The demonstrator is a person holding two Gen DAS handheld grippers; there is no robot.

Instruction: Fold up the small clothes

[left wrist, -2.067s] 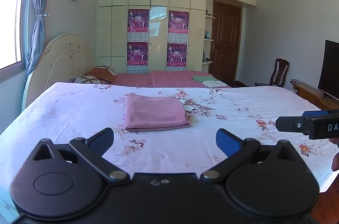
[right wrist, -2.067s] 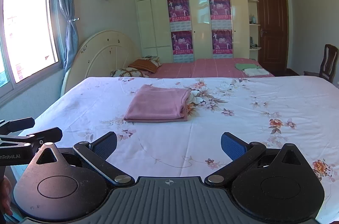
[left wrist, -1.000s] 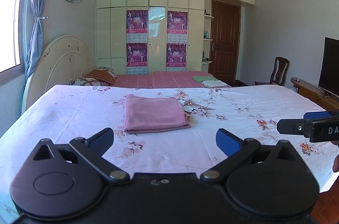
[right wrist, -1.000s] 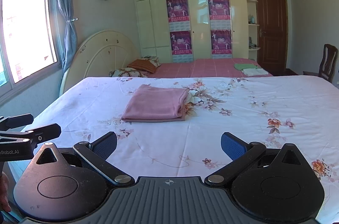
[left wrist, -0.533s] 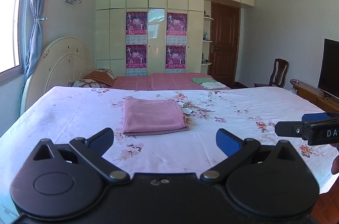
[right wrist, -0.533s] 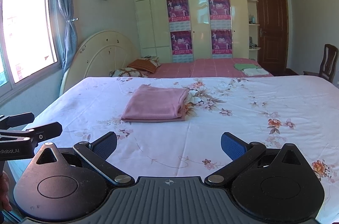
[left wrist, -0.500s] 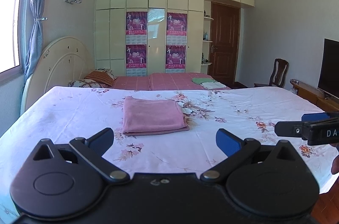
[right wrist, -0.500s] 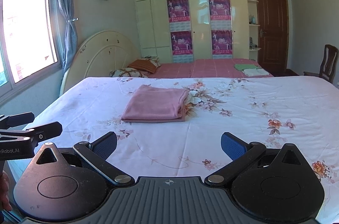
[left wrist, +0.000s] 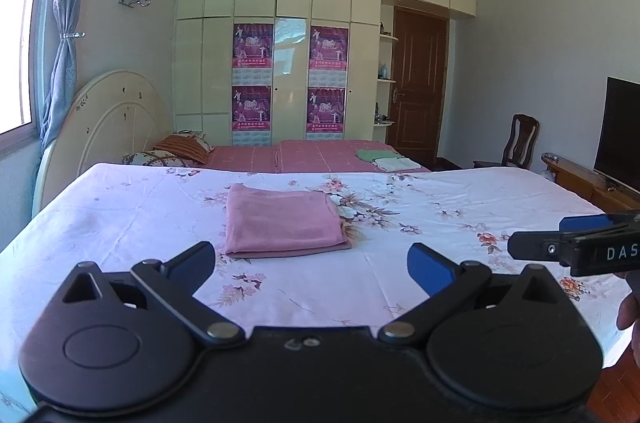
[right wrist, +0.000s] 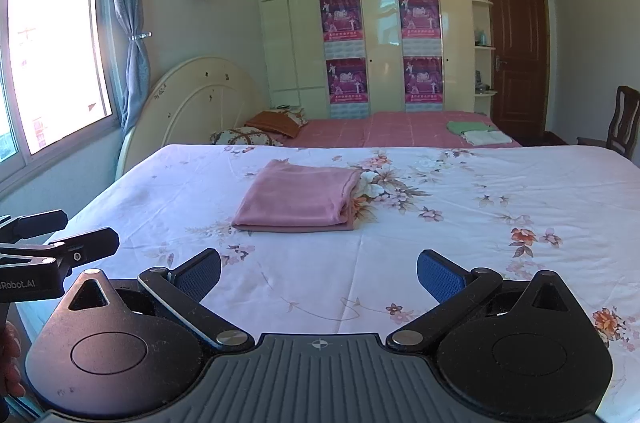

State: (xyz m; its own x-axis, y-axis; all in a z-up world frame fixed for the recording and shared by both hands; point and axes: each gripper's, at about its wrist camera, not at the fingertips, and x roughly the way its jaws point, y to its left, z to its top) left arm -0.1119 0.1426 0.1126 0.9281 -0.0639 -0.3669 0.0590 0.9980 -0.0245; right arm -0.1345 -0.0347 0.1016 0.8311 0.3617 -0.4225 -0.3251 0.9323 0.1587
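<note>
A pink cloth lies folded into a neat rectangle on the floral bed sheet; it also shows in the right wrist view. My left gripper is open and empty, held above the near part of the bed, well short of the cloth. My right gripper is open and empty, also short of the cloth. The right gripper shows at the right edge of the left wrist view, and the left gripper shows at the left edge of the right wrist view.
A red bed behind holds green and white folded items and pillows. A round headboard, a wardrobe, a door, a chair and a television surround the bed.
Both views have shifted slightly; the cloth sits a little lower in the left wrist view. Both grippers stay open and the cloth has not moved on the bed.
</note>
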